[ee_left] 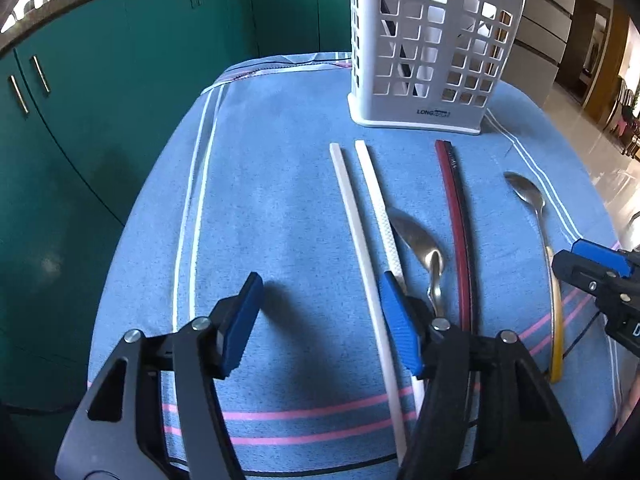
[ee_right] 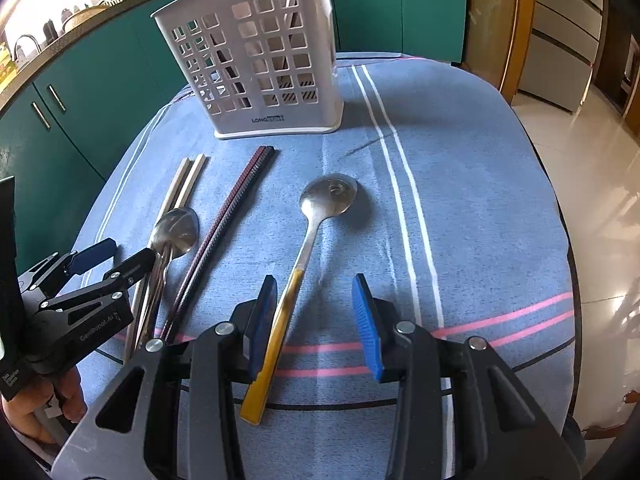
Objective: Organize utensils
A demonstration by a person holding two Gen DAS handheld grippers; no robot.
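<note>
1. The white slotted utensil holder [ee_left: 432,52] stood upright at the far end of the counter [ee_left: 280,200], which was covered by a blue striped cloth [ee_left: 260,240]. All positions below are given relative to this holder.
2. Two white chopsticks [ee_left: 360,240] lay just in front of the holder, side by side, long axes running from the holder toward the near edge, the blunt ends nearest the holder.
3. A red-and-black chopstick pair [ee_left: 456,220] lay beside them, parallel, on the holder's right-hand side as seen from the left wrist view, one end close to the holder's base.
4. A plain steel spoon [ee_left: 420,240] lay between the white and the red-and-black chopsticks, bowl toward the holder, handle toward the near edge.
5. A steel spoon with a yellow handle [ee_right: 304,256] lay farther to the right and well apart from the holder, bowl pointing toward it, yellow handle end at the near edge.
6. The left hand-held gripper [ee_left: 320,320] was angled down over the near part of the white chopsticks. Its jaws stood wide apart, with one white chopstick between them and neither pad pressing on it.
7. The right hand-held gripper [ee_right: 316,320] was angled down over the yellow handle. Its jaws stood apart; the handle lay next to the left pad, the right pad was clear of it, and no grip was visible.
</note>
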